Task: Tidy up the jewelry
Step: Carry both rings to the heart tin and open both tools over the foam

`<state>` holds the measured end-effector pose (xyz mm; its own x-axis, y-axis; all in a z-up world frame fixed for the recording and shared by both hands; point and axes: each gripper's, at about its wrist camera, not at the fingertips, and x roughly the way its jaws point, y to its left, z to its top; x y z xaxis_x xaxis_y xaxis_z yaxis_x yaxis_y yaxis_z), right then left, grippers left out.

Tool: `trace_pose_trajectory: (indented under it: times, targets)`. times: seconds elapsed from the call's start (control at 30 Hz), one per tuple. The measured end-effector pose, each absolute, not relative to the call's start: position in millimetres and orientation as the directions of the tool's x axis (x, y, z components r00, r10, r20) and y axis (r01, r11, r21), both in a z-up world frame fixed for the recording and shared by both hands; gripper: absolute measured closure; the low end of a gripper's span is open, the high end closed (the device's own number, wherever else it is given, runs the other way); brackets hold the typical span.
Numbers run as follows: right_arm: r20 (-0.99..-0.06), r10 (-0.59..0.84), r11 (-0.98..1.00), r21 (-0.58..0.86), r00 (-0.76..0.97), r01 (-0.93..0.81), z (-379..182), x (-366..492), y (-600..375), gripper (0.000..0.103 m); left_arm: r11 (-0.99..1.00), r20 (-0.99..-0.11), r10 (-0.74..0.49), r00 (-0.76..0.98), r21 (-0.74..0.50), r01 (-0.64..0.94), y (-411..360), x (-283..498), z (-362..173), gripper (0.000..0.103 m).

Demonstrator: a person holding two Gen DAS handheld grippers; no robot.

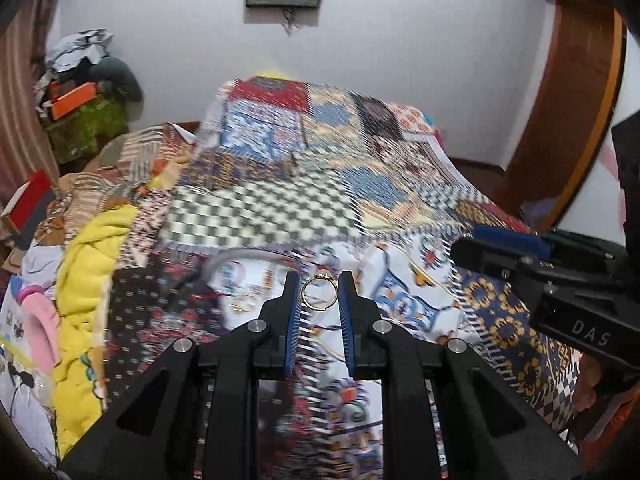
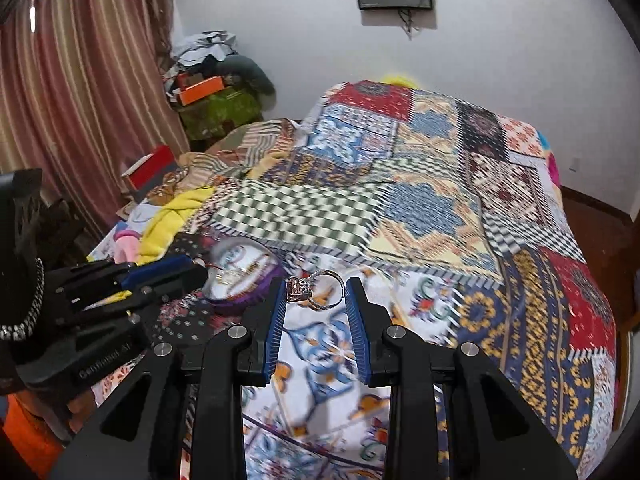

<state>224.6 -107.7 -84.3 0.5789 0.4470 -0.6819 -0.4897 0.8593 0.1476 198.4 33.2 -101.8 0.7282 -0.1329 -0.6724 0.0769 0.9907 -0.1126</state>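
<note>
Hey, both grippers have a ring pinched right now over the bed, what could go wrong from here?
1. The left gripper holds the gold ring only at its fingertips; a slight slip could drop it.
2. The right gripper pinches the silver ring tilted, stone against one pad, so it might twist out.
3. A dropped ring could be hard to spot on the busy patchwork bedspread.

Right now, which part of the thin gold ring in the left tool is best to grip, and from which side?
Probably the plain band of the thin gold ring, pads from its two sides as the left tool does: the hoop faces the camera, its small pale stone free on top.
</note>
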Motion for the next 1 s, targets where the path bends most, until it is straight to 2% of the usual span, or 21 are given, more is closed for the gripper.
trace_pose_trajectory:
  times: [0.33, 0.67, 1.0]
  targets:
    - [-0.682, 0.503, 0.813, 0.164, 0.531, -0.559, -91.3, 233.8, -60.7, 0.075, 0.993, -0.666, -0.076, 0.742, -0.122, -0.007, 83.3, 196.1, -106.3, 0.086]
    - [-0.655, 0.546, 0.788, 0.19, 0.521, -0.586, -87.1, 251.6, -31.1, 0.075, 0.991, -0.662, -0.083, 0.745, -0.134, -0.008, 95.7, 214.7, -117.2, 0.086]
    - [-0.709, 0.519, 0.798, 0.203, 0.477, -0.567, -119.6, 276.8, -17.6, 0.075, 0.988, -0.687, -0.111, 0.718, -0.152, 0.008, 97.3, 245.0, -141.6, 0.086]
